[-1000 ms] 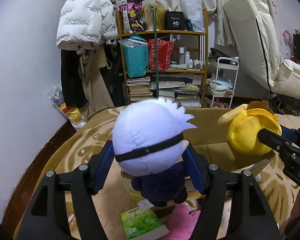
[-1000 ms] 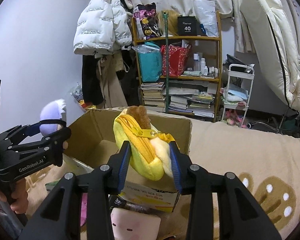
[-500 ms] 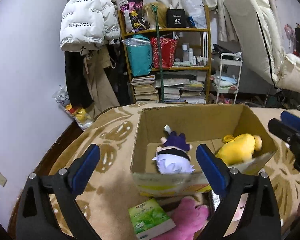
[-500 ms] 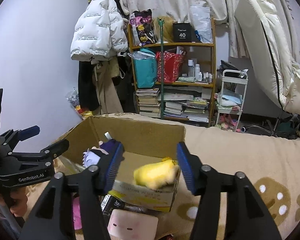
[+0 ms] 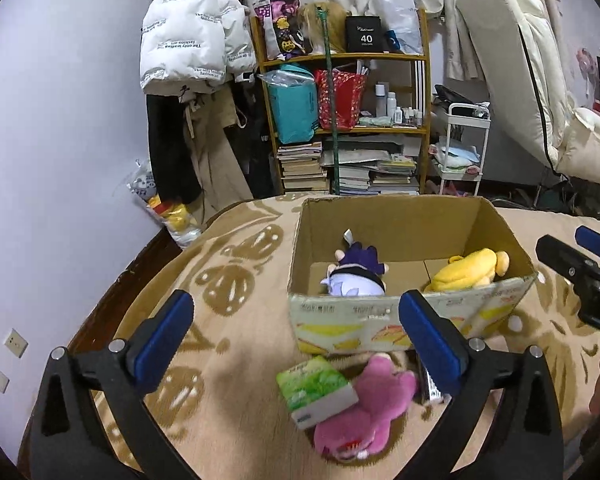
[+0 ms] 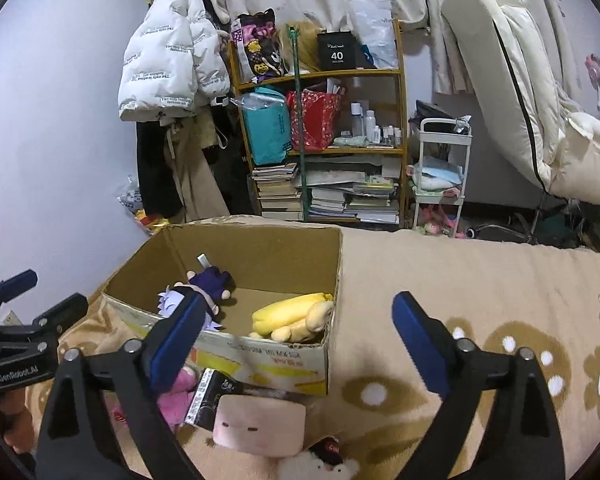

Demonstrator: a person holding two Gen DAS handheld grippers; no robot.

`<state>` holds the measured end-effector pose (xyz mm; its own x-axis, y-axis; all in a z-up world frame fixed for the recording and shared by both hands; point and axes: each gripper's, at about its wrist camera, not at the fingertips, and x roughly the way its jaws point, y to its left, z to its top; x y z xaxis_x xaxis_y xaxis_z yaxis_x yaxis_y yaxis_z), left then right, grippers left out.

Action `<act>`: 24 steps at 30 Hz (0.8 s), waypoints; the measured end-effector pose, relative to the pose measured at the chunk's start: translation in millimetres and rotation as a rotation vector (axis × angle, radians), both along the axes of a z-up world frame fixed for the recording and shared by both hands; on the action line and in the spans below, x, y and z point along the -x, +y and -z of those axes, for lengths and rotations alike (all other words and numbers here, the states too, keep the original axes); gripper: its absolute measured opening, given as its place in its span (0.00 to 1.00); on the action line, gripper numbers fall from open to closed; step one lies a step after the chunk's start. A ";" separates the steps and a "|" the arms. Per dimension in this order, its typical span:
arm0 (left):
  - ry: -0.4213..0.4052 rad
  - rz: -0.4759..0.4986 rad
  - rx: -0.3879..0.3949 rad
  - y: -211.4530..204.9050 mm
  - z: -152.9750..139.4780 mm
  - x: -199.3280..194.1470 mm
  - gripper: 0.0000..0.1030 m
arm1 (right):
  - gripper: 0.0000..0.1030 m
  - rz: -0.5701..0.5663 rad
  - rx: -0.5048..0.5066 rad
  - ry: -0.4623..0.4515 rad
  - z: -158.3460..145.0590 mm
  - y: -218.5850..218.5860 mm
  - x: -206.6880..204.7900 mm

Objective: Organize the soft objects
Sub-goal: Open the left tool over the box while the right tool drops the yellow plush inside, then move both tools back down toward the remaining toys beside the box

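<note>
Both grippers are hanging over the bed with nothing in them: the left gripper (image 5: 296, 332) has its blue pads spread wide apart, and the right gripper (image 6: 296, 340) is spread just as wide, also empty. The cardboard box (image 5: 388, 216) sits on the tan patterned blanket (image 5: 236, 264) and has two plushies lying on its floor: the white-haired doll (image 5: 356, 276) in dark purple clothes on the left side, tipped over on its side or face, and the yellow plush (image 5: 468, 270) slumped in the right corner against the wall. In the right wrist view you get the same pair, doll (image 6: 204, 292) left and yellow one (image 6: 292, 316) right, apart from each other. Outside the box, right up against its near wall, there's a pink plush (image 5: 364, 408) with a green tissue pack (image 5: 316, 390) lying partly on it. The right view also shows a flat pink square cushion with a face (image 6: 260, 422) and something white and fluffy (image 6: 320, 468) at the bottom edge, can't tell what.
</note>
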<state>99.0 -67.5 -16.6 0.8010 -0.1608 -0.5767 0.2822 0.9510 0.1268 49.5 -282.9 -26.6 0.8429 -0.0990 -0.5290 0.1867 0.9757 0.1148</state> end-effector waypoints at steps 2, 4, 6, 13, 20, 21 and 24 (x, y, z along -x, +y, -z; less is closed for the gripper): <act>-0.001 -0.001 -0.011 2.2 -1.0 5.2 0.99 | 1.00 0.002 0.005 -0.006 -3.1 1.0 6.2; 0.000 -0.001 -0.028 3.9 -1.5 11.3 0.99 | 1.00 -0.002 0.010 -0.005 -4.8 3.3 10.9; 0.029 0.006 -0.033 6.4 -0.7 15.7 0.99 | 1.00 -0.009 0.011 0.000 -6.0 6.1 15.1; 0.071 -0.028 -0.018 22.3 -4.2 30.6 0.99 | 1.00 -0.042 0.037 0.012 -9.7 22.0 30.1; 0.081 -0.060 -0.021 32.3 -2.3 40.5 0.99 | 1.00 -0.057 0.046 0.038 -10.3 32.5 38.2; 0.084 -0.059 -0.022 32.4 -1.7 41.2 0.99 | 1.00 -0.058 0.049 0.041 -10.0 33.0 38.2; 0.085 -0.057 -0.035 31.2 0.7 40.7 0.99 | 1.00 -0.059 0.056 0.052 -8.6 35.0 36.7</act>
